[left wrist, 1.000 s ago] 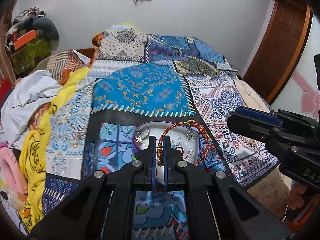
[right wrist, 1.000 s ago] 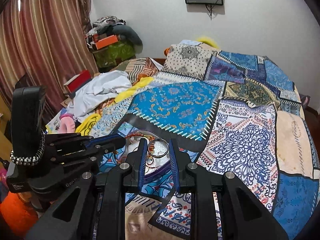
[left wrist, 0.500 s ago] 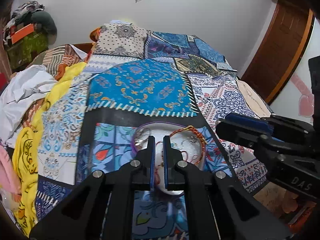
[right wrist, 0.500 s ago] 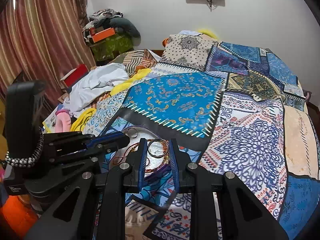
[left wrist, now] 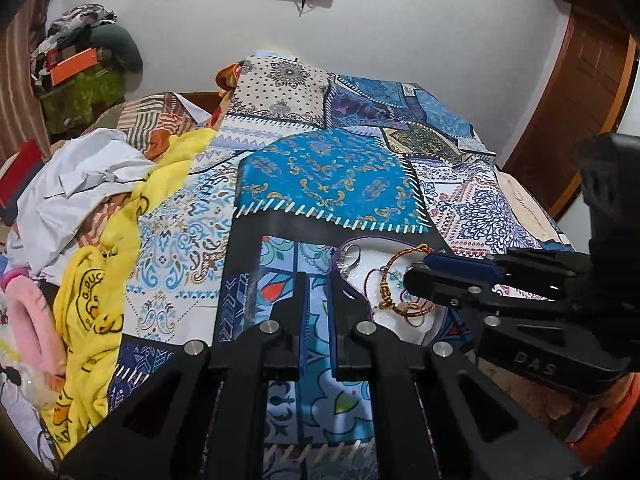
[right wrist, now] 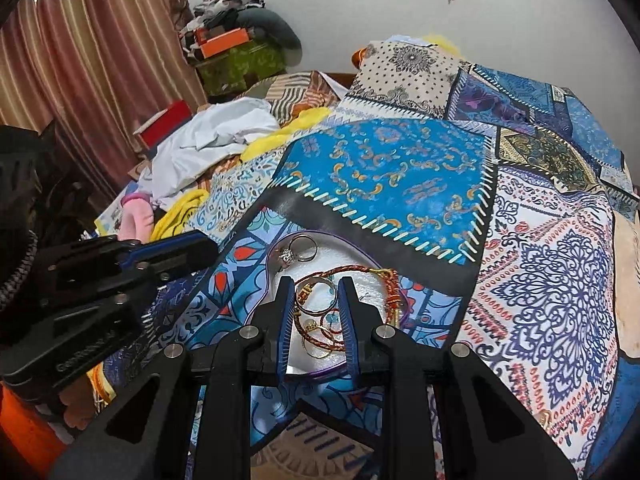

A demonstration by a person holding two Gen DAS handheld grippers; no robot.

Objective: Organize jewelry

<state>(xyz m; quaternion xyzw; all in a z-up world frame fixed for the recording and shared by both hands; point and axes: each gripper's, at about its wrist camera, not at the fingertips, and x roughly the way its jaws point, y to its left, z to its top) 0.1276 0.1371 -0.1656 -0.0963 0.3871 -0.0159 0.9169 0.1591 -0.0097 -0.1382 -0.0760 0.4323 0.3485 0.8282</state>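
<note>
A white tray with a purple rim (right wrist: pixel 362 254) lies on the patchwork bedspread and holds the jewelry. In it are a red and gold thread bracelet (right wrist: pixel 352 270), gold bangles (right wrist: pixel 316 298) and a silver ring with a stone (right wrist: pixel 294 253). My right gripper (right wrist: pixel 314 284) is open just above the bangles in the tray. My left gripper (left wrist: pixel 318 278) is open and empty, to the left of the tray (left wrist: pixel 390 248). The bracelet (left wrist: pixel 394 276) lies in the tray beside it. The right gripper (left wrist: pixel 460 268) shows at the right of the left wrist view.
The bed is covered by a blue patchwork spread (right wrist: pixel 400 168). A pile of white and yellow clothes (left wrist: pixel 100 200) lies along its left side. A wooden door (left wrist: pixel 580 92) stands at the far right, curtains (right wrist: pixel 80 60) at the left.
My left gripper has let go of the red and gold bracelet, opened, and moved left off the tray. The bracelet now lies in the tray. My right gripper has come closer over the bangles.
</note>
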